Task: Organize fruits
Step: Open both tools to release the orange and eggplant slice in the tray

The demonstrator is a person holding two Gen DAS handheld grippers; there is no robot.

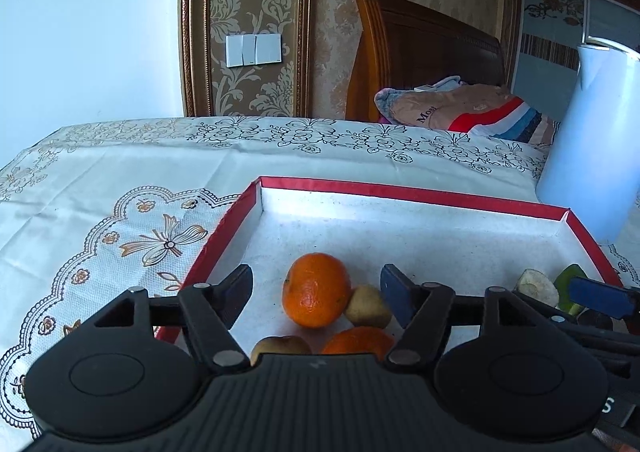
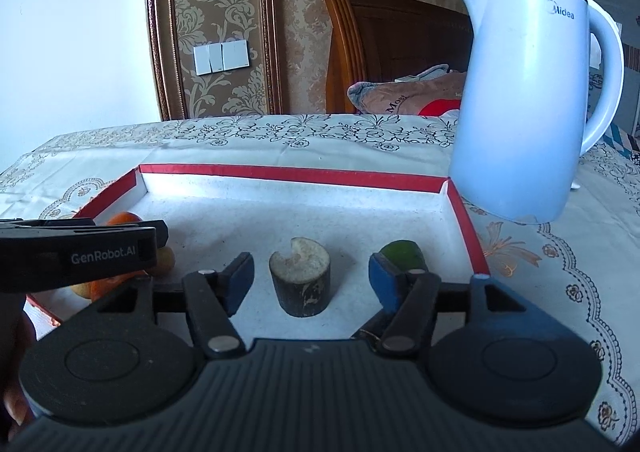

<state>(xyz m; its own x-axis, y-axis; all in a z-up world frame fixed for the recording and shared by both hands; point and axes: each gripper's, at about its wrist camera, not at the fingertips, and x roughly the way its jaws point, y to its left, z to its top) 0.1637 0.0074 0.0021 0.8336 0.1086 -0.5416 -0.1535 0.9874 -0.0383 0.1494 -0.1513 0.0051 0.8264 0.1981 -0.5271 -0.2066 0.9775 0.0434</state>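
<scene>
Left wrist view, left to right: the left gripper (image 1: 316,292) stands released, its two fingers apart, with an orange (image 1: 316,289) between them but clear of both pads. The orange rests on the white floor of a red-rimmed tray (image 1: 400,191), towards the tray's near left corner. Touching it on the right is a small yellowish-brown fruit (image 1: 368,307); nearer the tray's front edge lie a second brownish fruit (image 1: 282,344) and a second orange (image 1: 358,340), both partly hidden by the gripper body.

Right wrist view, left to right: the right gripper (image 2: 311,280) is likewise released, its fingers spread either side of a short dark cylinder with a pale cut top (image 2: 301,276), which stands upright on the tray floor and touches neither pad. A green fruit (image 2: 402,252) lies behind the right finger, near the tray's right edge. A white kettle (image 2: 528,100) stands on the patterned tablecloth (image 2: 280,140) just beyond the tray's far right corner.
</scene>
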